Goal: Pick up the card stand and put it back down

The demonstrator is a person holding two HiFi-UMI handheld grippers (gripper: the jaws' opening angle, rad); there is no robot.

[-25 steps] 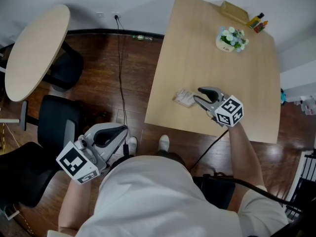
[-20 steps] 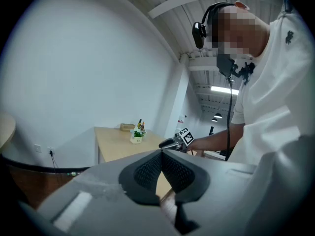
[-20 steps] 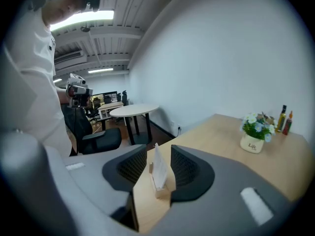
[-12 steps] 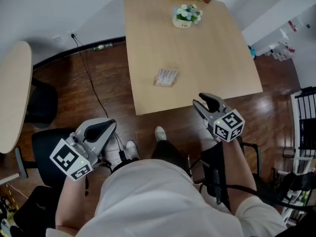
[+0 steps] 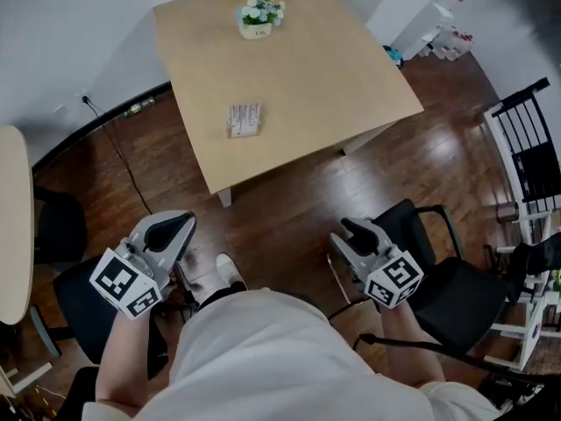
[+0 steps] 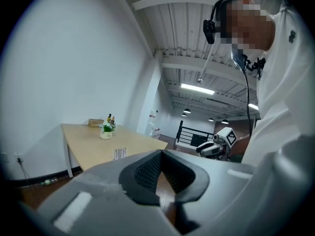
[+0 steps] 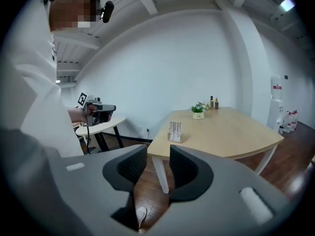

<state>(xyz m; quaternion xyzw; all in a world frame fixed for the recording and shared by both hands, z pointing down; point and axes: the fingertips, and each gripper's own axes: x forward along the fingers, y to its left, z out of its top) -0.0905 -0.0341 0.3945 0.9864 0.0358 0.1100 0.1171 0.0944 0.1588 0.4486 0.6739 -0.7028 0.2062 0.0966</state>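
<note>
Card stand (image 5: 244, 119) stands upright on the tabletop (image 5: 333, 68), near the tabletop's front-left edge and well short of the flower pot (image 5: 257, 14) at the tabletop's far side. Nothing touches the stand.

Both grippers are off the tabletop, held low over the wood floor (image 5: 289, 200) in front of it, close to the person's body. The left gripper (image 5: 180, 226) has its fingers (image 6: 147, 168) closed tip to tip, with nothing between them. The right gripper (image 5: 344, 238) has its fingers (image 7: 184, 168) apart by a moderate gap and also empty; only floor and a tabletop leg show through the gap. It points roughly toward the tabletop, with the stand in line ahead. A black chair (image 5: 438, 279) sits off the tabletop's front-right corner, beside the right gripper.

Progress: no grasp is in hand. With the stand down and both grippers well clear, this is either the pre-start or the finished state, and the pictures alone don't settle which. If it is not started, the reach, grip, lift and set-down all remain.
</note>
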